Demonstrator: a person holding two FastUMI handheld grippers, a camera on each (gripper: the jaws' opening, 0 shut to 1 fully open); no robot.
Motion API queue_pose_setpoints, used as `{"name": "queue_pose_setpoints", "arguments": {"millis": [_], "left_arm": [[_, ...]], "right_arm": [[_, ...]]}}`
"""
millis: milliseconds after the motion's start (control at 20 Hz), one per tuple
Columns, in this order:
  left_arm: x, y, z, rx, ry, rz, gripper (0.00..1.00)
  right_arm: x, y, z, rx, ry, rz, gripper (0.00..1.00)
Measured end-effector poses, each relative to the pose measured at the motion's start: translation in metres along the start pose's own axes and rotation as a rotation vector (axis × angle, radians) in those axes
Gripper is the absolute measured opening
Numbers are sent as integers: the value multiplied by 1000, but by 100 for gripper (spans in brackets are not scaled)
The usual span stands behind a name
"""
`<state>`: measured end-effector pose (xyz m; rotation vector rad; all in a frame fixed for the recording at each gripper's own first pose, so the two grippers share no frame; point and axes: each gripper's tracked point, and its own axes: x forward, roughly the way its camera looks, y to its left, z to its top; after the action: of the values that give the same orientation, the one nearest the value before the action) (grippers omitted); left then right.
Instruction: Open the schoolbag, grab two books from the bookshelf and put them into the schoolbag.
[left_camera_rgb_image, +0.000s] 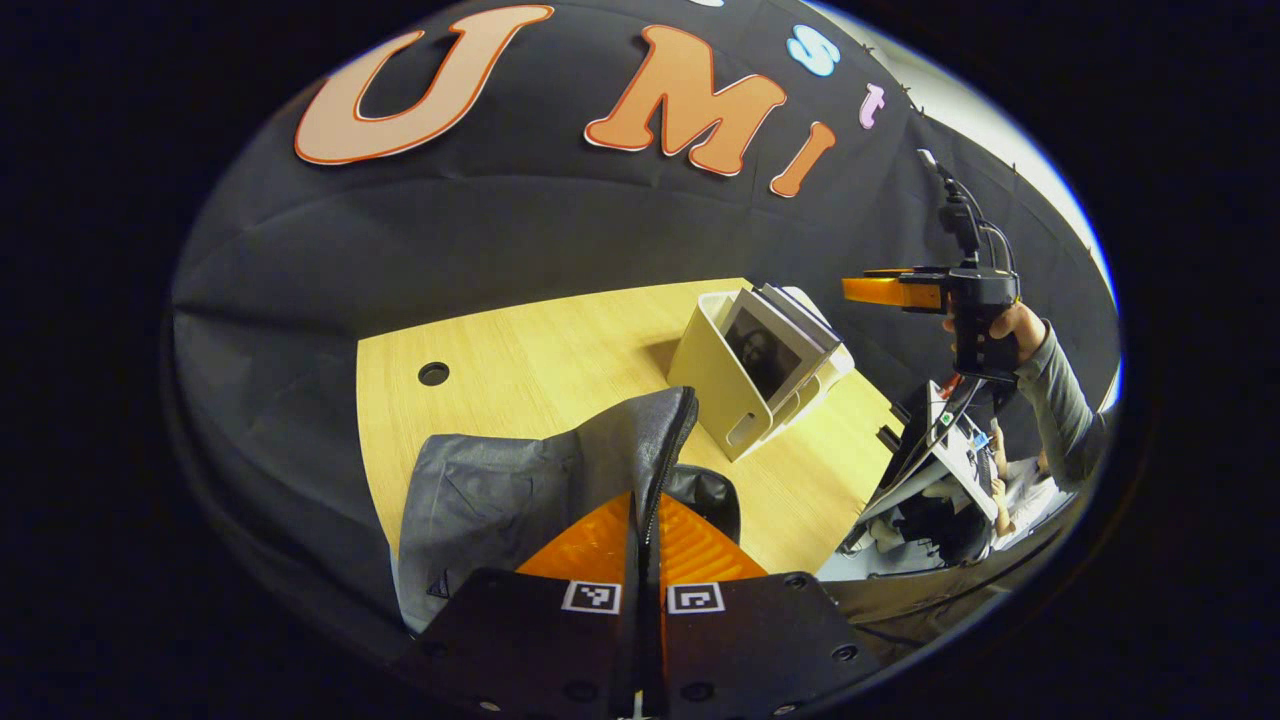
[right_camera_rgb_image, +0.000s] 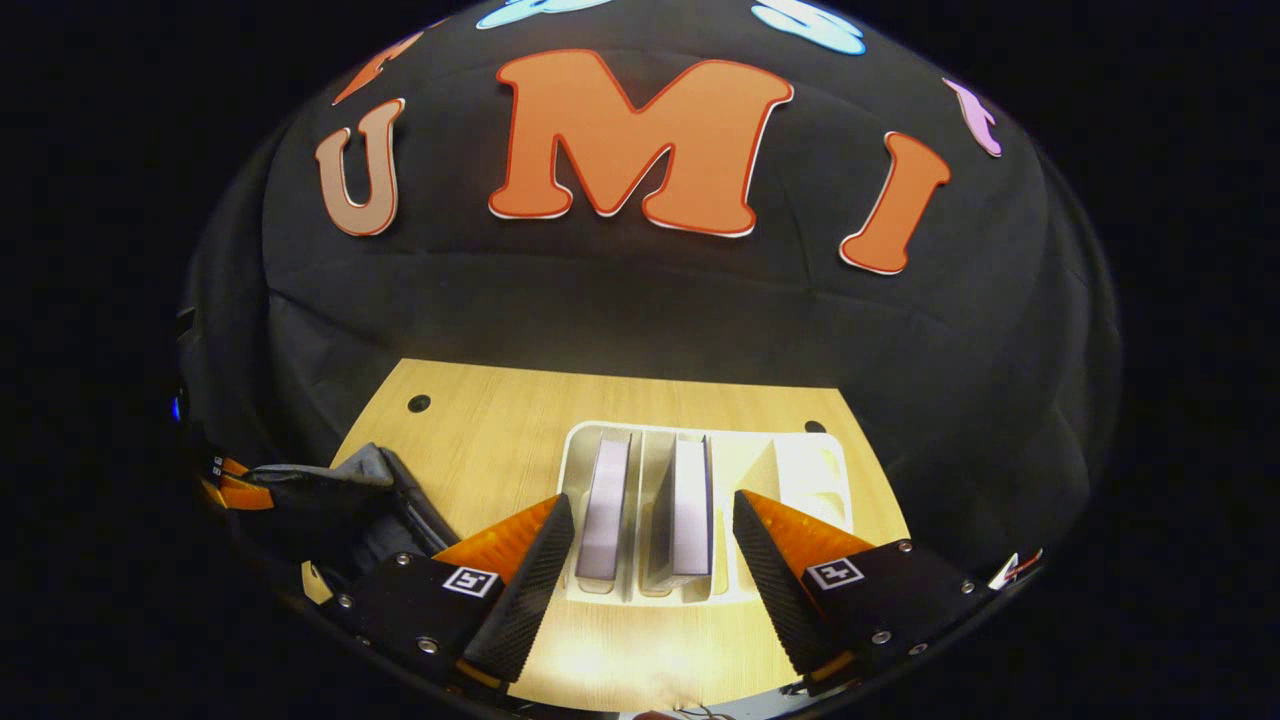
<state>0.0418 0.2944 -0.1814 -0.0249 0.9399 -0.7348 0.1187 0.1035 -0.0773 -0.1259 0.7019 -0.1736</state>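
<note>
While the left claw (left_camera_rgb_image: 642, 520) is clamped on the zippered edge of the grey schoolbag (left_camera_rgb_image: 520, 490) lying on the wooden worktop (left_camera_rgb_image: 560, 350), the right claw (right_camera_rgb_image: 645, 545) hangs above the white bookshelf (right_camera_rgb_image: 800, 470) with its fingers wide apart; two books (right_camera_rgb_image: 605, 500) stand upright in the bookshelf's slots, between those fingers; the schoolbag lies left of the bookshelf.

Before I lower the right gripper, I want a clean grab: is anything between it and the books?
Nothing visible. The right gripper is open above the bookshelf, and both books stand upright, exposed between its fingers.
</note>
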Motion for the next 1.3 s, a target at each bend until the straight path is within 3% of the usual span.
{"name": "queue_pose_setpoints", "arguments": {"millis": [50, 450, 950, 1250, 1300], "left_arm": [[-1, -1, 3, -3, -1, -12, 6], [3, 5, 6, -18, 14, -9, 3], [8, 9, 7, -2, 52, 9, 3], [10, 12, 5, -17, 62, 12, 3], [10, 11, 5, -22, 65, 12, 3]], "right_arm": [[4, 5, -1, -14, 28, 10, 96], [61, 33, -19, -49, 313, 101, 96], [121, 42, -54, -9, 574, 86, 82], [132, 41, -64, 58, 660, 54, 57], [132, 41, -68, 75, 679, 57, 41]]}}
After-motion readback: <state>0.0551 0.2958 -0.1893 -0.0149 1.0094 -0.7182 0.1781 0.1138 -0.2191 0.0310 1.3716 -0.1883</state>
